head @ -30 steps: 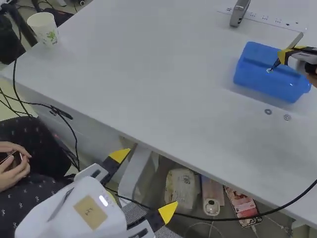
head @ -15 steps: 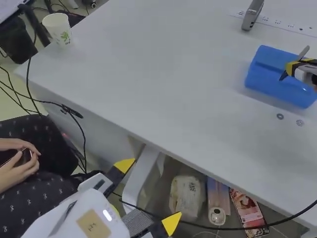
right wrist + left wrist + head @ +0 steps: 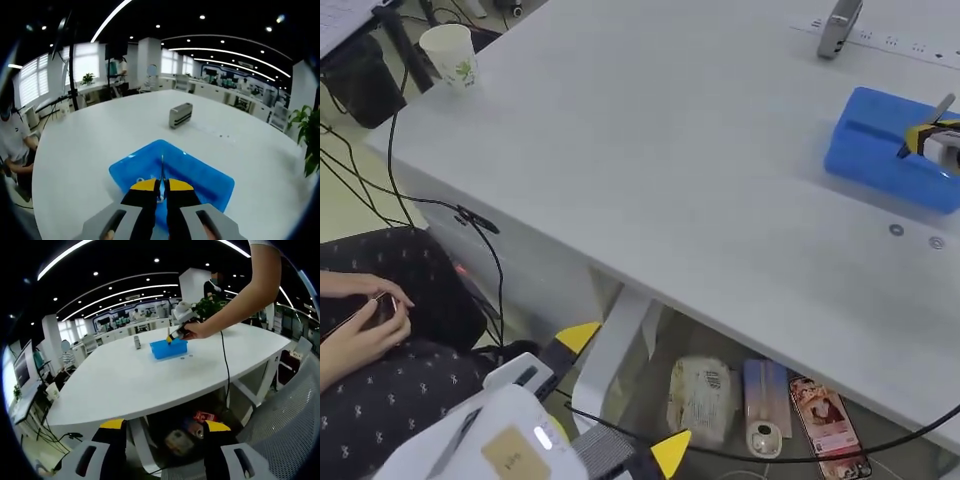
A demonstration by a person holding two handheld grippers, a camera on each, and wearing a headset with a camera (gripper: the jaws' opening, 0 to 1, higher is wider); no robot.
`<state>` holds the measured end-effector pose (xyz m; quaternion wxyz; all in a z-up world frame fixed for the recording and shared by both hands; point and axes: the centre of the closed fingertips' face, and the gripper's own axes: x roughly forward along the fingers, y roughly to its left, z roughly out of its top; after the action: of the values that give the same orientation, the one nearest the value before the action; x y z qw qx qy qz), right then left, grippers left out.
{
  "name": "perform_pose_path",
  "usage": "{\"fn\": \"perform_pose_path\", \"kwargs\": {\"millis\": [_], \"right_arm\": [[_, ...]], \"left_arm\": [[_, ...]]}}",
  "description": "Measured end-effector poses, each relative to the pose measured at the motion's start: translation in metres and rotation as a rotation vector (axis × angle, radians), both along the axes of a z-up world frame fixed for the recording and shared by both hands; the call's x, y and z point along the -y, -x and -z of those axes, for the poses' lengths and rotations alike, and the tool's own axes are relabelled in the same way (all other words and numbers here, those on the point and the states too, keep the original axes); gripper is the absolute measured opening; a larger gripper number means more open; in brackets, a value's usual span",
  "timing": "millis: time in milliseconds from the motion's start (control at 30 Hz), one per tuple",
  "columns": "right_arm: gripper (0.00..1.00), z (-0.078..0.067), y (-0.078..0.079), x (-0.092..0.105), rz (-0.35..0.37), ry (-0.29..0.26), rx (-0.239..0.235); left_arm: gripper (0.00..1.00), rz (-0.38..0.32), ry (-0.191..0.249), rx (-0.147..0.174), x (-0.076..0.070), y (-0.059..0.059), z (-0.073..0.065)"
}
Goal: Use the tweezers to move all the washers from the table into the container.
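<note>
Right gripper view: tweezers [image 3: 161,167] being clamped shut by right gripper [image 3: 161,184] over container [image 3: 202,175], judged for drop-off; pinched load untellable.

The left gripper [image 3: 624,393] hangs low, below the near edge of the bench [image 3: 650,180], pointing up and forward. Its two yellow-tipped jaws stand wide apart with nothing between them. In the left gripper view, the same jaws [image 3: 165,426] rise from the bottom, parted. The right gripper [image 3: 161,187] is out over the right part of the bench, its jaws pressed close together on the thin tweezers [image 3: 162,170], which point forward and down. The person's hand [image 3: 197,330] grips that gripper, with a bare forearm [image 3: 240,295] stretched out straight behind it.
</note>
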<state>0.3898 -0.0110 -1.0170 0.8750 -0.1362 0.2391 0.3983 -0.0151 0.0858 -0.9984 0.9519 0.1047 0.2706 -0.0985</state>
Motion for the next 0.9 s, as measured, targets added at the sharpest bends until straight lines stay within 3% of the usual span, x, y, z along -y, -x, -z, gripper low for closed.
{"fn": "perform_pose_path", "kwargs": {"millis": [300,467,700,900], "right_arm": [[0.02,0.002,0.000,-0.004,-0.006,-0.001,-0.002],[0.02,-0.003,-0.004,-0.003,-0.006,-0.003,-0.001],[0.02,-0.041,-0.005,0.004,-0.001,-0.049,0.037],[0.02,-0.075,0.007,0.017,-0.009,-0.079,0.073]], "left_arm": [[0.59,-0.006,-0.009,-0.004,-0.002,-0.004,0.000],[0.60,-0.011,0.001,-0.009,-0.004,-0.014,0.000],[0.60,0.005,-0.012,0.006,-0.009,-0.037,-0.003],[0.58,0.013,-0.009,0.030,-0.015,-0.067,-0.008]]}}
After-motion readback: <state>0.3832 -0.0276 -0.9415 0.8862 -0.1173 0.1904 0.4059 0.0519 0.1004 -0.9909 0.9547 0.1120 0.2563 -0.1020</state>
